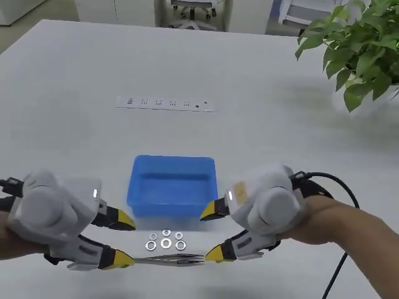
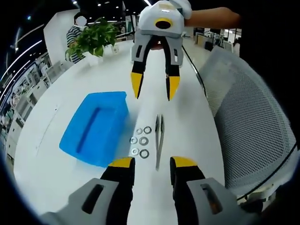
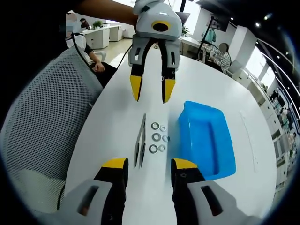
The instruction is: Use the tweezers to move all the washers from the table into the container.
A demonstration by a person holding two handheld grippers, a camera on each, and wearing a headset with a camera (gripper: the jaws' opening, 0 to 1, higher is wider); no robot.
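Several small metal washers [image 1: 166, 240] lie in a cluster on the white table, just in front of the blue container [image 1: 171, 180]. Thin metal tweezers [image 1: 171, 258] lie flat on the near side of the washers. My left gripper [image 1: 126, 240] is open at the left end of the tweezers, and my right gripper [image 1: 209, 235] is open at their right end; the two face each other. In the left gripper view the tweezers [image 2: 159, 138] and washers [image 2: 140, 140] lie ahead of its own jaws. The right gripper view shows the tweezers [image 3: 140, 140], washers [image 3: 158, 137] and container [image 3: 206, 138].
A white power strip [image 1: 165, 103] lies beyond the container. A potted plant [image 1: 358, 50] stands at the far right. A grey mesh chair [image 2: 248, 126] sits at the table's near edge. A cable [image 1: 340, 187] trails from the right gripper.
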